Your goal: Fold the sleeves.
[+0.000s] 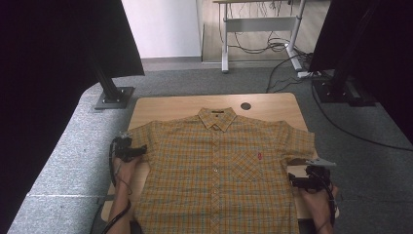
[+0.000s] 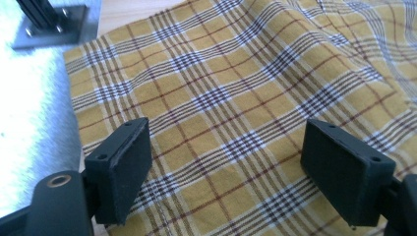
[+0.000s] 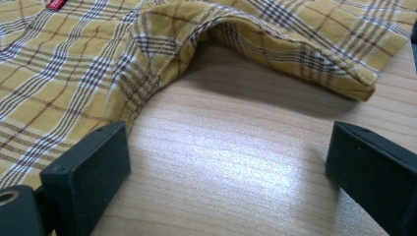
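Note:
A yellow plaid short-sleeved shirt (image 1: 219, 165) lies flat and buttoned on the wooden table (image 1: 170, 105), collar toward the far edge, with a small red tag on its chest pocket (image 1: 259, 156). My left gripper (image 1: 138, 151) hovers at the shirt's left sleeve. In the left gripper view its jaws (image 2: 226, 167) stand wide apart over the sleeve cloth (image 2: 221, 98), and neither pad presses on it. My right gripper (image 1: 293, 178) is by the right sleeve. Its jaws (image 3: 231, 172) are open over bare wood, just short of the sleeve hem (image 3: 295, 54).
A round cable hole (image 1: 245, 106) sits near the table's far edge. A black stand on a metal base plate (image 1: 114, 97) rises at the far left, another at the far right (image 1: 341, 87). Grey carpet surrounds the table; cables (image 1: 287, 63) trail behind it.

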### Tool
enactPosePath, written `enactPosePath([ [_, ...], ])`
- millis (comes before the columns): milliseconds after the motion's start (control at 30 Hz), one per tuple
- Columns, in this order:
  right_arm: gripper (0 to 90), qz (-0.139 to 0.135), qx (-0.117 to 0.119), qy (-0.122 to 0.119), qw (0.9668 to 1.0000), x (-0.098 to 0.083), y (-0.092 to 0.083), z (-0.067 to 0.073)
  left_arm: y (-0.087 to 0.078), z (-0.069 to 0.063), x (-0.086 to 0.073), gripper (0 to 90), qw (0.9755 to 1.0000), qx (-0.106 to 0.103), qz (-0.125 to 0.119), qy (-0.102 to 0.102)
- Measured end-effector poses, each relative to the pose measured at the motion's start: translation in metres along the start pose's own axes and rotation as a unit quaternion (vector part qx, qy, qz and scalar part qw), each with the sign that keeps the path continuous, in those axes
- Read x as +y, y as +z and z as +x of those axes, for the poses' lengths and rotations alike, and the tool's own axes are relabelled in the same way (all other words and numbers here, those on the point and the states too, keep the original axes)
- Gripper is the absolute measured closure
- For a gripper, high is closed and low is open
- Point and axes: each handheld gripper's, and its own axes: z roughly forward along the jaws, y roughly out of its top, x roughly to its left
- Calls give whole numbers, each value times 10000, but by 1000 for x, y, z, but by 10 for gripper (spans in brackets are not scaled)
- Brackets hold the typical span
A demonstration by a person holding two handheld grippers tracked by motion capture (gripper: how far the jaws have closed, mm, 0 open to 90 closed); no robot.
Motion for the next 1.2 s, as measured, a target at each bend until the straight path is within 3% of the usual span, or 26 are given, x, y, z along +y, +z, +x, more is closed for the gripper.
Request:
enactPosePath([
  [233, 25, 2, 18, -34, 10000, 0, 0, 0, -1, -2, -3, 205, 10000, 20, -85, -29],
  [367, 25, -3, 19, -32, 10000, 0, 0, 0, -3, -3, -5, 259, 9999, 18, -139, -18],
  [533, 25, -1, 18, -34, 10000, 0, 0, 0, -5, -8, -5, 396, 9998, -91, -200, 24],
  [767, 25, 0, 17, -33, 10000, 0, 0, 0, -7, -15, -5, 735, 9994, -231, -245, 116],
  [900, 25, 0, 18, -34, 10000, 0, 0, 0, -6, -17, -7, 832, 9992, -243, -312, 42],
  [1200, 25, 0, 17, -31, 10000, 0, 0, 0, -8, -19, -5, 873, 9992, -215, -322, -89],
])
